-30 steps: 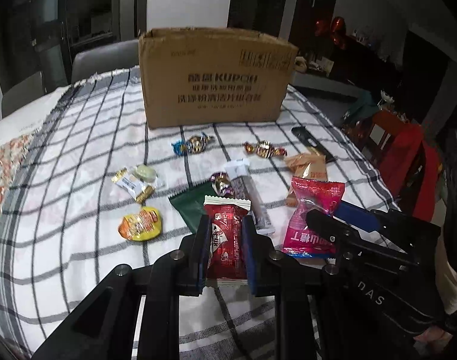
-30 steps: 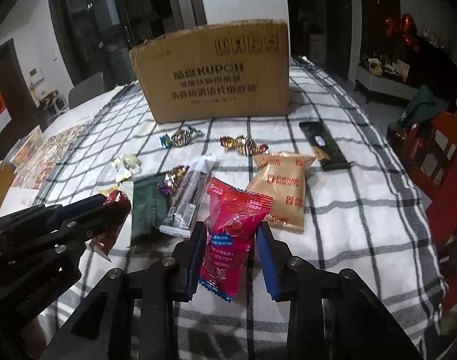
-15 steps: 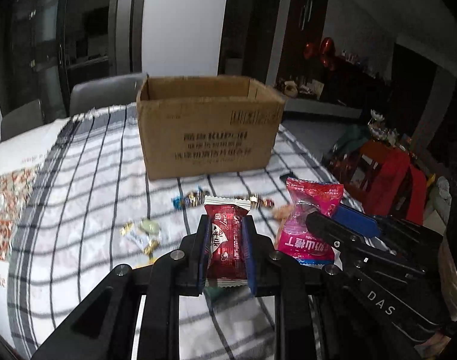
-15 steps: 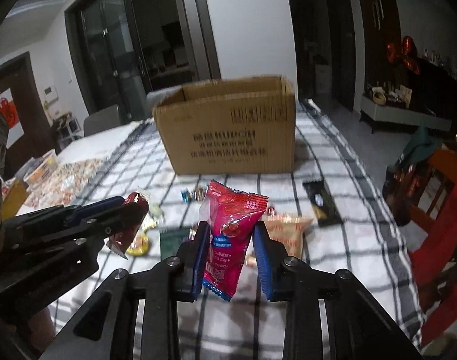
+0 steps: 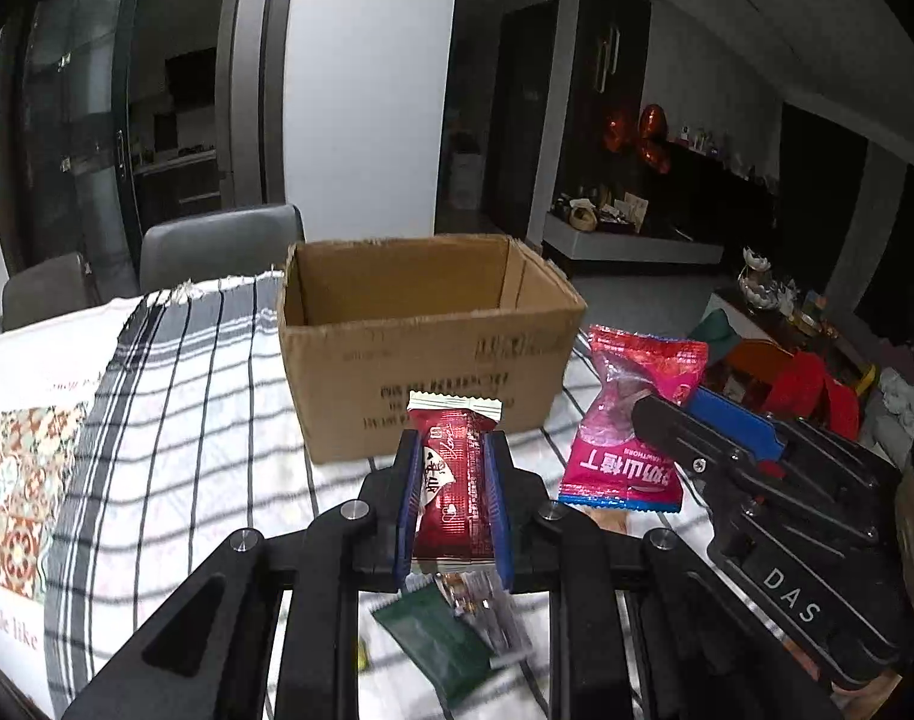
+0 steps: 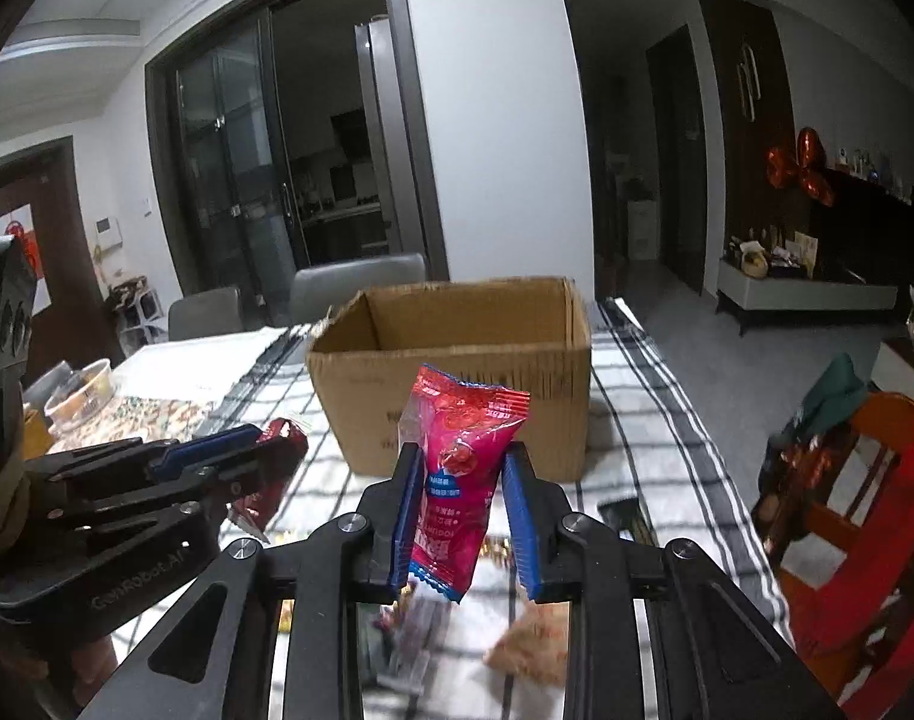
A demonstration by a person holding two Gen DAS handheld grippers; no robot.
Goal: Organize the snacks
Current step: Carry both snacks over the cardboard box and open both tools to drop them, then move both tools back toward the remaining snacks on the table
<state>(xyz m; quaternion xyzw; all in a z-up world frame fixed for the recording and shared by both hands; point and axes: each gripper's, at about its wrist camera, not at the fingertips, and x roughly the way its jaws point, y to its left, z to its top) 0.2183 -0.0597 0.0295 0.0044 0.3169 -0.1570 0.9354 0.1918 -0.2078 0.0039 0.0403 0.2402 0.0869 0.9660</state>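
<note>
Both grippers loaded, lifted off the table, short of the box. Left gripper (image 5: 453, 495) pinches a dark red snack bar (image 5: 453, 480) upright between its pads. Right gripper (image 6: 464, 519) pinches a pink snack packet (image 6: 460, 468), gripped low on the bag, top half flopping free above the fingers.

Cardboard box (image 5: 420, 354) sits ahead on the checked tablecloth (image 5: 186, 420), top open; nothing visible inside from this angle. More snacks remain on the cloth below: a green packet (image 5: 438, 642), a tan packet (image 6: 532, 654).

Step in hand, as I judge it: carry both over the near wall and drop.

- Clear the near rim with height first; the pink packet's loose top could snag the edge.
- Keep the grippers apart over the opening; they're near each other now.
- Release only once each snack is fully past the rim.
- Don't bump the box; it probably slides on the cloth.
</note>
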